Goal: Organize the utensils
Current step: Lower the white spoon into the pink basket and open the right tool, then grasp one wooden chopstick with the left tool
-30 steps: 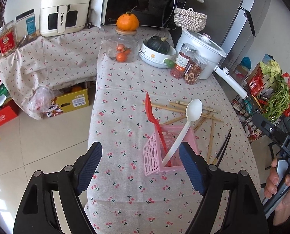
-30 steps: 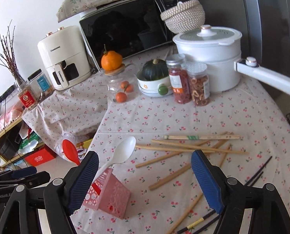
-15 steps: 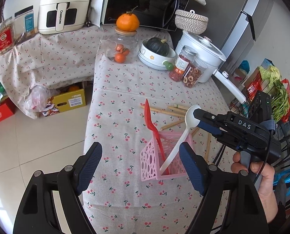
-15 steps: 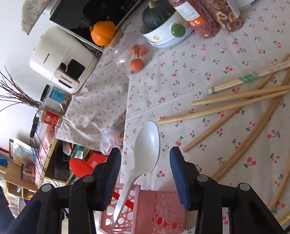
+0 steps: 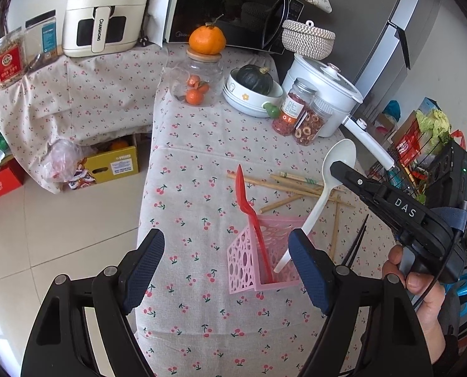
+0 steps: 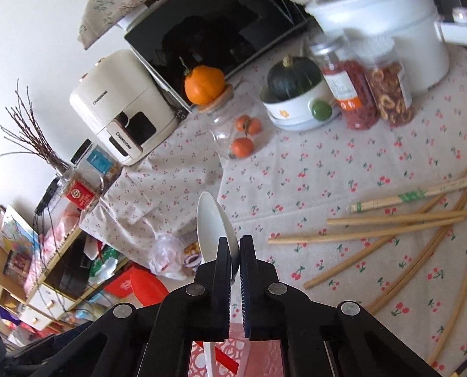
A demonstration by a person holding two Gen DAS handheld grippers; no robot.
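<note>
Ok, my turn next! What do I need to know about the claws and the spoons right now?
Right claw: shut on the white spoon, whose handle is in the pink basket.
Left claw: open, empty, hovering in front of the basket.
Done: red spoon is in the basket.
Left: wooden chopsticks and black chopsticks lie loose on the tablecloth; they probably go in too.

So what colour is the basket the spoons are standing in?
Pink, with round cut-out holes. The basket shows best in the left wrist view.
</note>
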